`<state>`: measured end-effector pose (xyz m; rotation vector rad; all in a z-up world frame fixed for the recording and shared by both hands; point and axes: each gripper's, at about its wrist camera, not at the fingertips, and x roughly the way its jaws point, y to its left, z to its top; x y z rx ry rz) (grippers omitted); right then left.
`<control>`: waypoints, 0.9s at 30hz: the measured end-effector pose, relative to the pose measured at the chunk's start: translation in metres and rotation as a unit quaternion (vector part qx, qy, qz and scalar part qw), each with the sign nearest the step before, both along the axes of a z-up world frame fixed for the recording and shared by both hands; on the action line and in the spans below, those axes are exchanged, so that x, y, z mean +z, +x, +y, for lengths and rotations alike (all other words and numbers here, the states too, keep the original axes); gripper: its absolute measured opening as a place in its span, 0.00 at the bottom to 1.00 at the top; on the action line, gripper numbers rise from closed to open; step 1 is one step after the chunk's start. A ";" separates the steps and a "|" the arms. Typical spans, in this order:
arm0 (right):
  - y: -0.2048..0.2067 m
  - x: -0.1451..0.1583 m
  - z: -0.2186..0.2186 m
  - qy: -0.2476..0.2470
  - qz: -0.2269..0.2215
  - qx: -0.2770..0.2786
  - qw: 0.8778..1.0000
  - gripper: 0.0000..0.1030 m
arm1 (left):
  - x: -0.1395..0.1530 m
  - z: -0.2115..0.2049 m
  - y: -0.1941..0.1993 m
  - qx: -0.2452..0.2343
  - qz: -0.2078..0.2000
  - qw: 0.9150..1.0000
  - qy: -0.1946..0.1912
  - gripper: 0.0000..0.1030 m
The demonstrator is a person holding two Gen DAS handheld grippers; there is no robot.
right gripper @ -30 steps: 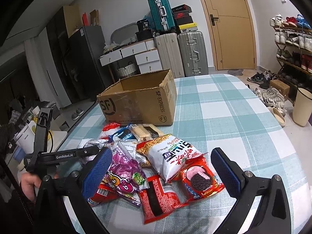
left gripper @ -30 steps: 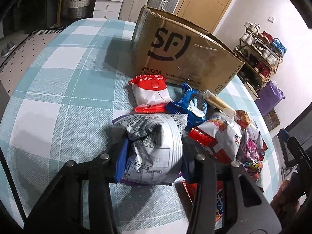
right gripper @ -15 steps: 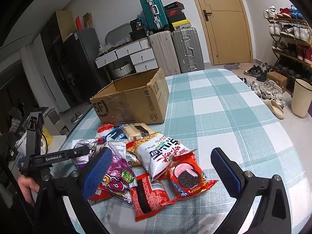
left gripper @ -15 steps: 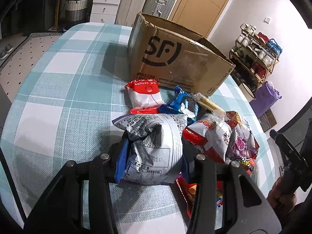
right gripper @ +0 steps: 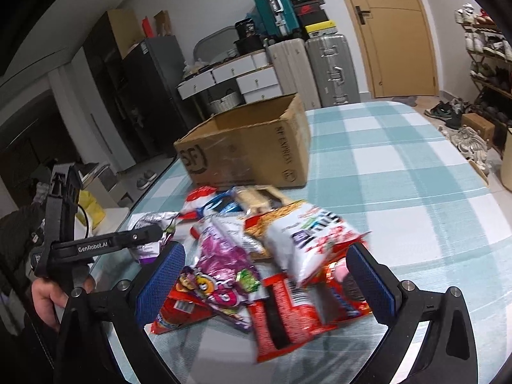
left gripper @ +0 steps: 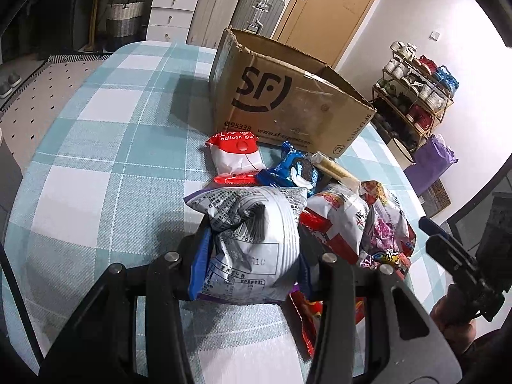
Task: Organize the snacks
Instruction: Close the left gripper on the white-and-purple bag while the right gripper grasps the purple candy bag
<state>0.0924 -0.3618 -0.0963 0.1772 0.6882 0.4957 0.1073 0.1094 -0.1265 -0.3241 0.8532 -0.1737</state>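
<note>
Cluttered room: wooden door (right gripper: 403,28), suitcases (right gripper: 329,70) against the far wall, white drawers (right gripper: 243,80), shoe rack (left gripper: 419,96) off to one side. Tabletop (left gripper: 105,147) under a teal-and-white checked cloth.

Cardboard box (left gripper: 288,102), open at the top, stands on the cloth past the snacks; black courier logo on the side that faces the left wrist camera.

Snack pile (right gripper: 275,256) lies in front of the box, packets overlapping. Among them: white-and-red noodle packet (right gripper: 307,233), purple-pink packet (right gripper: 227,256), red packet (right gripper: 281,313) nearest the right camera, blue cookie packet (left gripper: 294,169), red-and-white packet (left gripper: 235,156) just beside the box's foot.

Silver packet (left gripper: 252,240), back side up with printed text, is at the left edge of the pile, squeezed and crumpled at its middle. Whether it is clear of the cloth cannot be told.

Left gripper (left gripper: 249,262): fingers closed tight on the silver packet, blue pads pressing either side.

Right gripper (right gripper: 265,283): fingers spread wide, blue pads (right gripper: 161,283) either side of the near end of the pile, nothing held. Picture is motion-blurred here; contact with the packets cannot be told.

A person's hand (right gripper: 48,297) grips the left gripper's handle.
</note>
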 end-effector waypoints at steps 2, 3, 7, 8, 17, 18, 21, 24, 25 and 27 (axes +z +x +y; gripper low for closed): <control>-0.001 -0.001 0.006 -0.001 0.000 0.009 1.000 1.00 | 0.002 0.001 -0.002 -0.002 0.000 1.000 -0.002 0.40; -0.002 -0.001 0.009 -0.001 0.000 0.012 1.000 1.00 | 0.002 0.001 -0.004 -0.003 -0.001 1.000 -0.002 0.40; 0.000 -0.004 0.016 0.001 0.007 0.022 1.000 1.00 | 0.006 0.003 -0.008 -0.003 -0.005 1.000 -0.003 0.41; 0.001 -0.005 0.018 0.002 0.008 0.024 1.000 1.00 | 0.007 0.003 -0.008 -0.004 -0.005 1.000 -0.004 0.40; 0.003 -0.009 0.034 -0.006 0.014 0.049 0.999 1.00 | 0.010 0.006 -0.013 -0.005 -0.008 1.000 -0.008 0.41; 0.004 -0.010 0.036 -0.010 0.014 0.051 0.999 1.00 | 0.010 0.007 -0.014 -0.005 -0.008 1.000 -0.007 0.41; 0.005 -0.012 0.038 -0.008 0.020 0.057 0.998 1.00 | 0.010 0.009 -0.015 -0.004 -0.008 1.000 -0.010 0.41; 0.009 -0.016 0.040 -0.011 0.030 0.056 0.998 1.00 | 0.009 0.010 -0.016 -0.004 -0.008 1.000 -0.011 0.41; 0.010 -0.017 0.041 -0.013 0.033 0.056 0.998 1.00 | 0.009 0.010 -0.016 -0.005 -0.007 1.000 -0.011 0.41; 0.012 -0.019 0.043 -0.018 0.036 0.058 0.998 0.99 | 0.009 0.011 -0.017 -0.004 -0.007 1.000 -0.012 0.41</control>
